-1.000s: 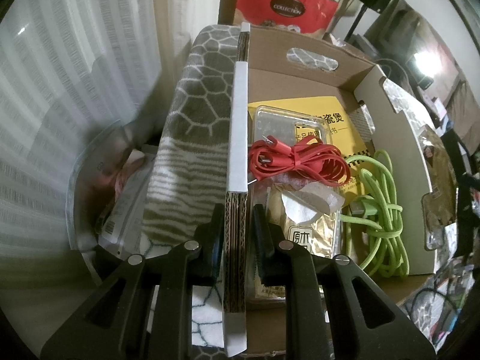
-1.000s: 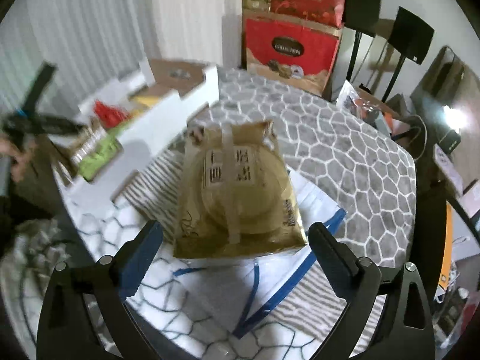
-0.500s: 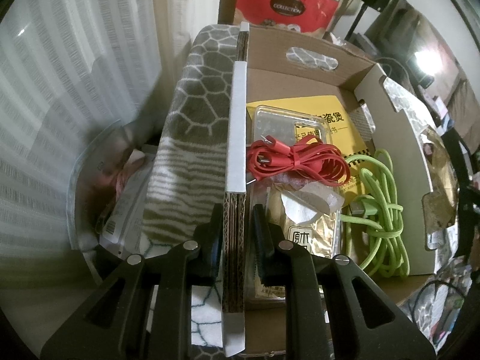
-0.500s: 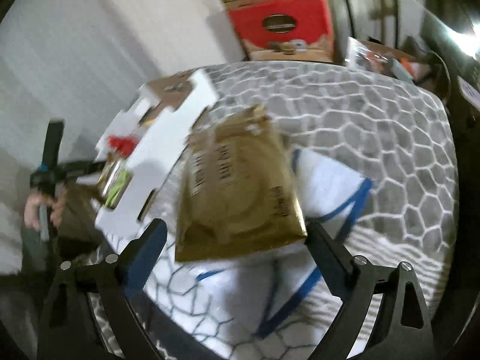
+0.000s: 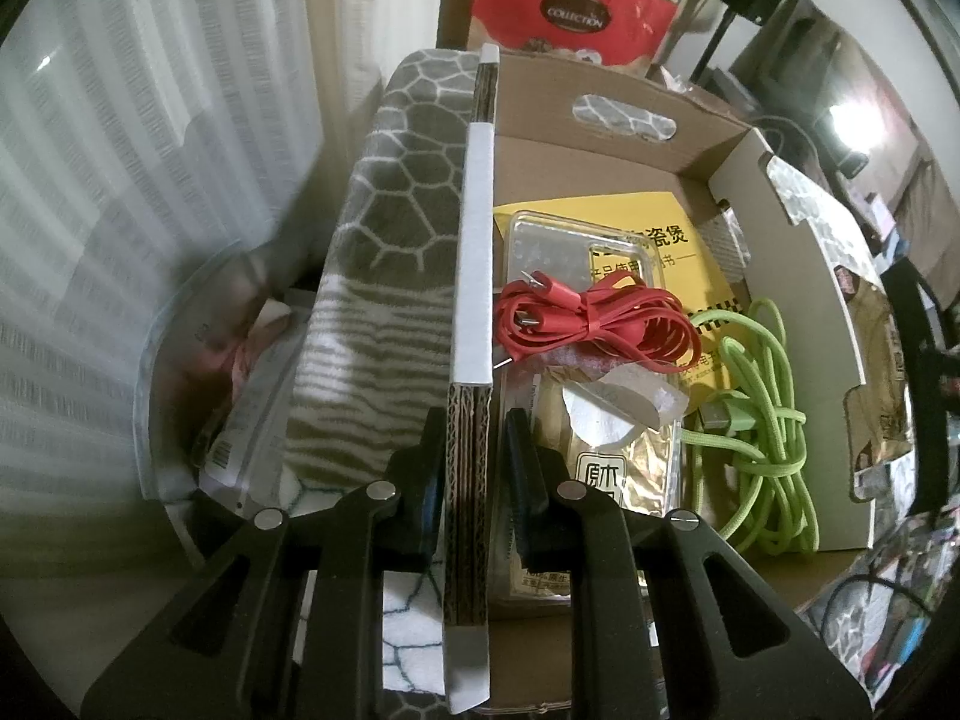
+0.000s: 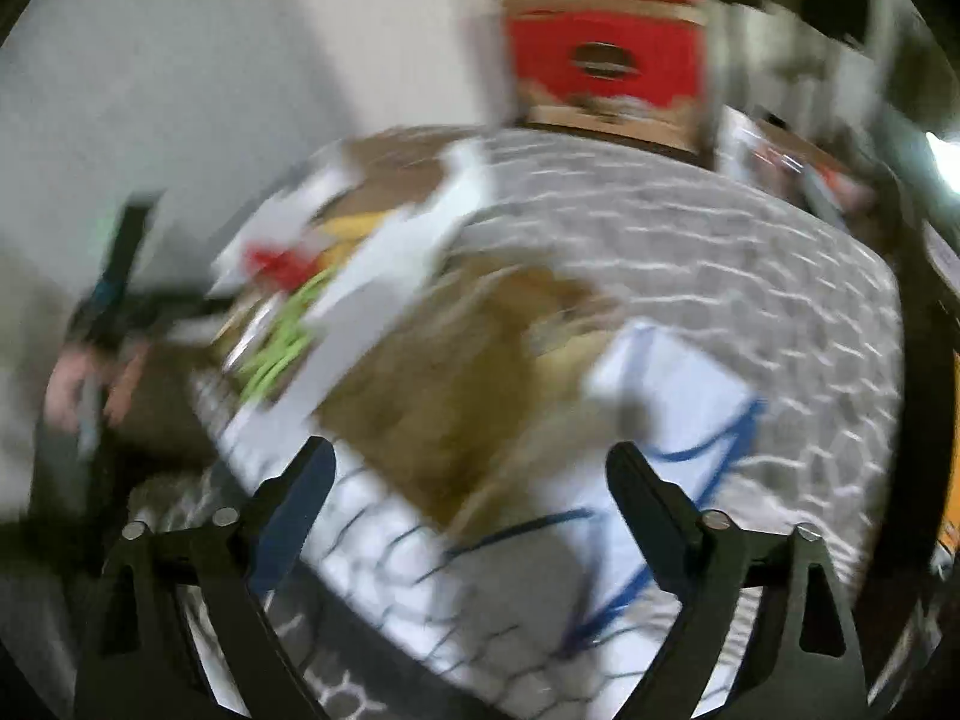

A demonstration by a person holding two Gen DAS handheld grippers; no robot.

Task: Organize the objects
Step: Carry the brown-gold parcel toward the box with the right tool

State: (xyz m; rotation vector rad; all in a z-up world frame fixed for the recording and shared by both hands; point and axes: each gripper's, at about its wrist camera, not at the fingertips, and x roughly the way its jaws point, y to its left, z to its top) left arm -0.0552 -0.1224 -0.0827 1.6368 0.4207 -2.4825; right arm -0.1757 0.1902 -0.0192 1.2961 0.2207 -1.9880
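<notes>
Left wrist camera close above cardboard box (image 5: pixel 708 138), right farther back (blurred), both showing box

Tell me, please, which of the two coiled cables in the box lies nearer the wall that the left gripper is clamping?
The red cable, lying on the clear case beside that wall; the green cable lies farther away.

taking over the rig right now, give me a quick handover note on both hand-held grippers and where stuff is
Left hand-held gripper: shut on the cardboard box wall, steadying the box.
Right hand-held gripper: open, nothing held; jaws have just been closing a little. View is blurred.
Done: red cable, green cable, clear phone case, yellow booklet and a gold packet lie in the box.
Left: the gold bag lies on the table beside the box, ahead of the right jaws; likely next in.
</notes>
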